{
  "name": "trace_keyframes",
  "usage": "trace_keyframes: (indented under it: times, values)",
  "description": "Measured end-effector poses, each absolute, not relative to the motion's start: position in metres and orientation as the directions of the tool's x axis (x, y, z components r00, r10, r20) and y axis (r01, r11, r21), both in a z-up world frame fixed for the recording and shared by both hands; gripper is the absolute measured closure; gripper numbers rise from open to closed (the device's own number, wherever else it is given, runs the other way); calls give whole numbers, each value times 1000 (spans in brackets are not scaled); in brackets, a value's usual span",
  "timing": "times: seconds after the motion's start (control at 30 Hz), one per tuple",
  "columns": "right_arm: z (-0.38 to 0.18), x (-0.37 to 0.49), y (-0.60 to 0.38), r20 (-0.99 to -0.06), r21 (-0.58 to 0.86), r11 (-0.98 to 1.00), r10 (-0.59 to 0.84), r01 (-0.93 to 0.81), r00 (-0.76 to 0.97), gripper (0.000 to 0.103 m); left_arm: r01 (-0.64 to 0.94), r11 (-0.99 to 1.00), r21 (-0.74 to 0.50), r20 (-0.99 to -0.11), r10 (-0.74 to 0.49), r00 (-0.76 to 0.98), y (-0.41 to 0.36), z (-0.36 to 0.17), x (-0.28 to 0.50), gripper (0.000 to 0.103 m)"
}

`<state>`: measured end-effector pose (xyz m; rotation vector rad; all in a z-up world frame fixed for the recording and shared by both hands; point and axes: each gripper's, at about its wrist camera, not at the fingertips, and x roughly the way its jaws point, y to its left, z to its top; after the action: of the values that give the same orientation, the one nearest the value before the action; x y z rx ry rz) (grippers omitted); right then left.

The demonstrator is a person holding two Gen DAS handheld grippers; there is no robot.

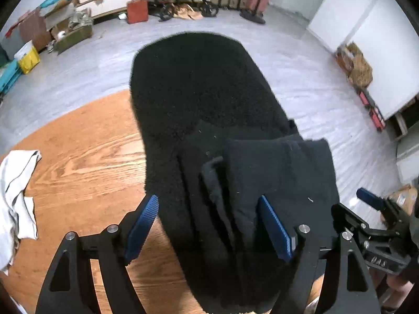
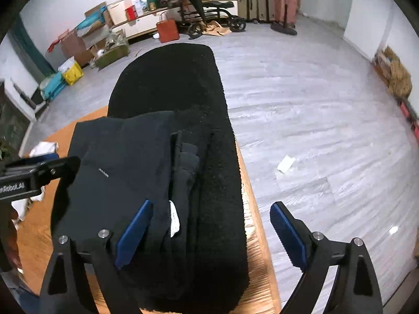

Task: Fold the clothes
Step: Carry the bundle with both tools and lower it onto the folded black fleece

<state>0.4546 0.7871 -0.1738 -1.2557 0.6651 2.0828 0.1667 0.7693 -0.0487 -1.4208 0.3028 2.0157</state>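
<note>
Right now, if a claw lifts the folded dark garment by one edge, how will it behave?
Probably floppy: the garment is soft cloth in loose layers, so the fold would likely fall open. Pushed, it may drag and bunch on the fuzzy black mat rather than slide.

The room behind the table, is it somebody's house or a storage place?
Probably a storage or work room: suitcases stand by the wall, open cardboard boxes clutter the floor, and a folding cart is parked there.

You're in a storeroom-like space, grey plank floor (image 2: 301, 99), open cardboard boxes (image 2: 78, 44) along the white wall, suitcases (image 2: 259, 0) lined up, folded cart (image 2: 209, 15), wooden worktop (image 1: 78, 157) up front
</note>
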Motion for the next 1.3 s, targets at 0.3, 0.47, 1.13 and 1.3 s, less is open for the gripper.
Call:
trace_keyframes:
  times: [0.3,0.47,1.13,1.3]
  values:
    - [-144,442,796,-817,265,-699,203,-664,-540,12,-543,-813,-210,-875,404,-267,776,-43,146,23]
    - [-177,431,829,-883,178,-631,236,-755,-406,17,-484,-854,-190,-898,350,-266,766,-67,130,23]
    - [-190,454,841,-862,269,-524,243,-808,-444,22,-509,-802,-313,-891,434,-137,750,-60,145,23]
    - [-181,474,791,-842,357,-652,85,-669,-533,19,-647,-672,-361,-876,482,-11,741,-43,204,23]
